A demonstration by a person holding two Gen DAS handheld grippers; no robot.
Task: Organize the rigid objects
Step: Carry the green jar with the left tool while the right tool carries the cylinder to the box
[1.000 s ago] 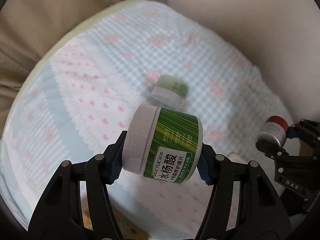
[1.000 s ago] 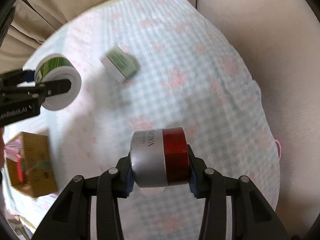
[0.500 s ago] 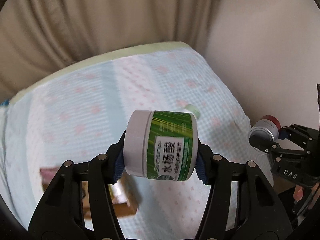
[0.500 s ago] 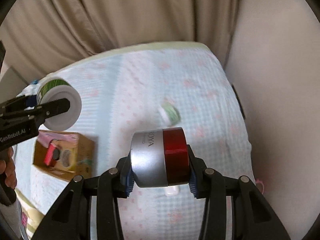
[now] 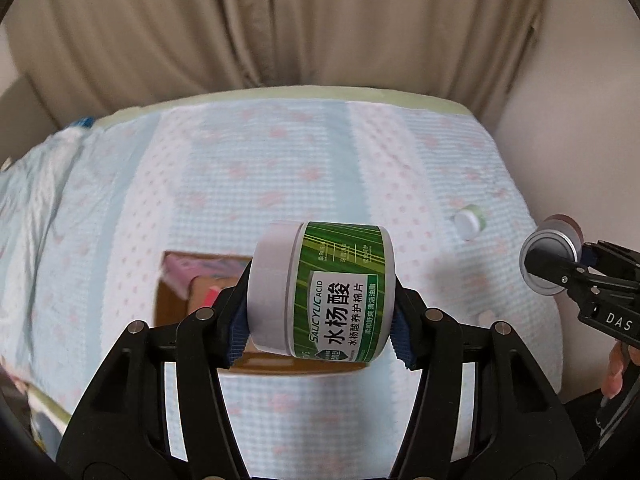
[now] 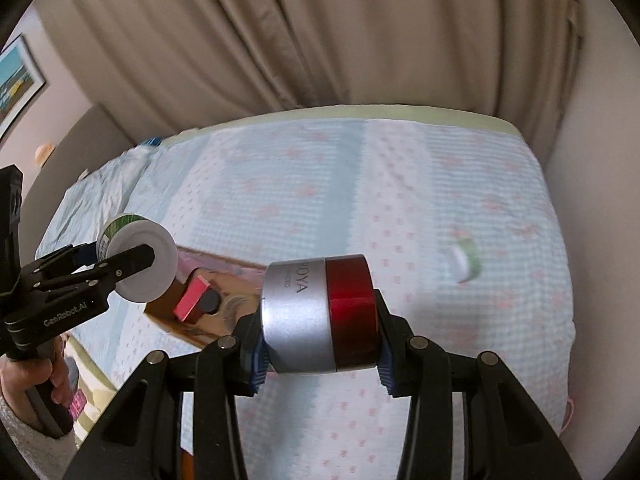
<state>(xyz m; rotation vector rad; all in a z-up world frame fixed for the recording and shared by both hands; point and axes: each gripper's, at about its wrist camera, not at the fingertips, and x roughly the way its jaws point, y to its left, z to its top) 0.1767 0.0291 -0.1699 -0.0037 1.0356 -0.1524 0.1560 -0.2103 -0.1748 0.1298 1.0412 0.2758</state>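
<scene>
My left gripper [image 5: 320,320] is shut on a green jar with a white lid [image 5: 324,292], held on its side above the bed; it also shows in the right wrist view [image 6: 138,266]. My right gripper [image 6: 320,344] is shut on a silver and red jar [image 6: 320,314], seen at the right in the left wrist view [image 5: 550,260]. An open cardboard box [image 5: 180,300] with pink items lies on the bed below the green jar; it also shows in the right wrist view [image 6: 208,304]. A small pale green jar [image 5: 472,220] lies on the bed at the right, also in the right wrist view [image 6: 466,260].
The bed has a light blue cover with pink marks [image 5: 280,168]. Beige curtains [image 5: 240,20] hang behind it. A wall [image 6: 600,200] runs along the bed's right side. A framed picture [image 6: 16,80] hangs at the far left.
Both grippers have lifted and pulled back from the bed with their jars still held. The view now takes in the curtains and the cardboard box; the small green jar looks farther away.
</scene>
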